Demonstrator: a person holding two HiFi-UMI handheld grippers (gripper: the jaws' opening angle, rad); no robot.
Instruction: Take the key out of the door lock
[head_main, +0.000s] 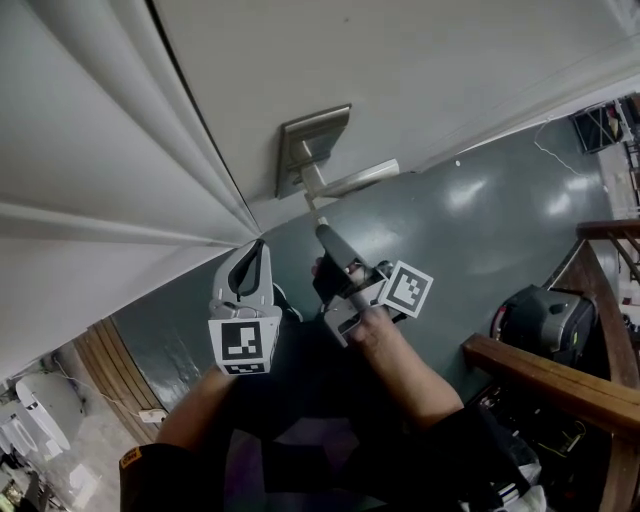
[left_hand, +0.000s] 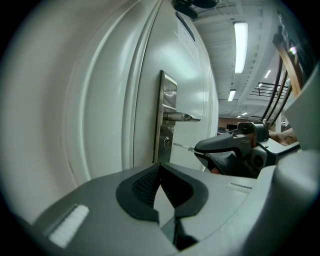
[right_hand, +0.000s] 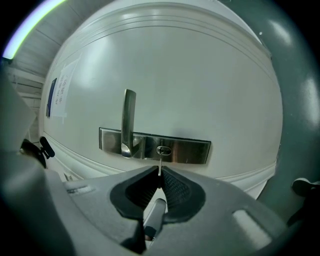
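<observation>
Between the fingers of your right gripper (right_hand: 160, 176), the key (right_hand: 160, 166) is showing silver. Pads (right_hand: 177, 190) are reading black, cross-hatched; its shell and your left gripper (left_hand: 161, 167) are showing grey. Ahead of the fingertips, lock plate (right_hand: 190, 150) is gleaming brushed steel on white door (right_hand: 175, 75). Marker cubes (head_main: 241, 345) are showing black-and-white squares. Below the fingers, floor (head_main: 480, 230) is looking dark grey-green.

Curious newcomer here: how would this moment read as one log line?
right gripper: shut on key | key: blade tip at door lock | left gripper: shut, empty
</observation>
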